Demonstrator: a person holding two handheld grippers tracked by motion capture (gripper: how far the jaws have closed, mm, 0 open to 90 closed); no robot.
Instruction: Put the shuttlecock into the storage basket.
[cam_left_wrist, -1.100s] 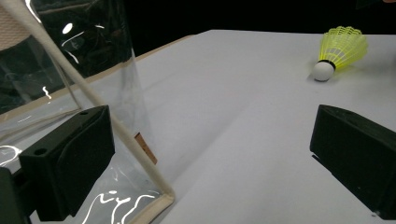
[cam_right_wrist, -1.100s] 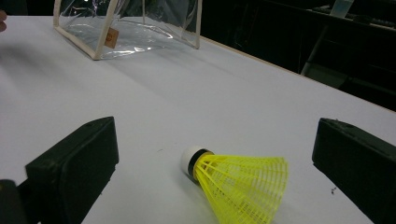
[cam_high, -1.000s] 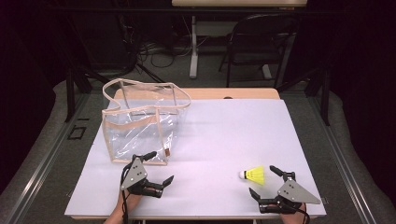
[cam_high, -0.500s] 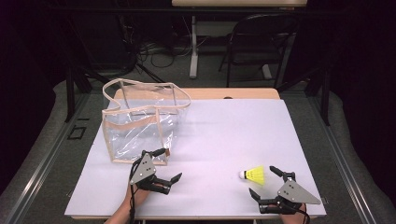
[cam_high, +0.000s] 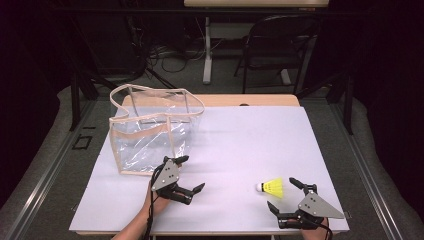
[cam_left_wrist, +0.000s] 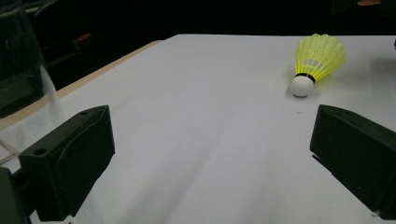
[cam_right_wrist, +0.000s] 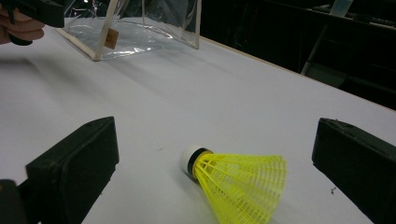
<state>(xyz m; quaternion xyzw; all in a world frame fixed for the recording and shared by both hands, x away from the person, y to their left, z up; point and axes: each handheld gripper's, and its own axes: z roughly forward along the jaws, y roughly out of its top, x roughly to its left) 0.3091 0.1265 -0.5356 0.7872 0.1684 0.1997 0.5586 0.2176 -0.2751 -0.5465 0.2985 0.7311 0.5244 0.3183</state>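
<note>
A yellow shuttlecock (cam_high: 270, 187) with a white cork lies on its side on the white table (cam_high: 240, 145), cork pointing left. My right gripper (cam_high: 281, 193) is open just behind it at the front right; the shuttlecock (cam_right_wrist: 233, 179) lies between and slightly ahead of its jaws (cam_right_wrist: 219, 147). My left gripper (cam_high: 192, 173) is open at the front centre-left, pointing right along the table. Its own view shows the shuttlecock (cam_left_wrist: 317, 60) well ahead, beyond the empty jaws (cam_left_wrist: 212, 149). A clear plastic bag (cam_high: 150, 132) with beige trim stands open at the back left.
The bag (cam_right_wrist: 140, 32) lies across the table from the right gripper, with the left hand and gripper (cam_right_wrist: 28, 14) near it. A folding chair (cam_high: 275, 45) and a desk leg (cam_high: 207, 50) stand beyond the table's far wooden edge (cam_high: 240, 100).
My left gripper has shifted right and a little away from the person, turning toward the shuttlecock. The right gripper and shuttlecock have not moved.
</note>
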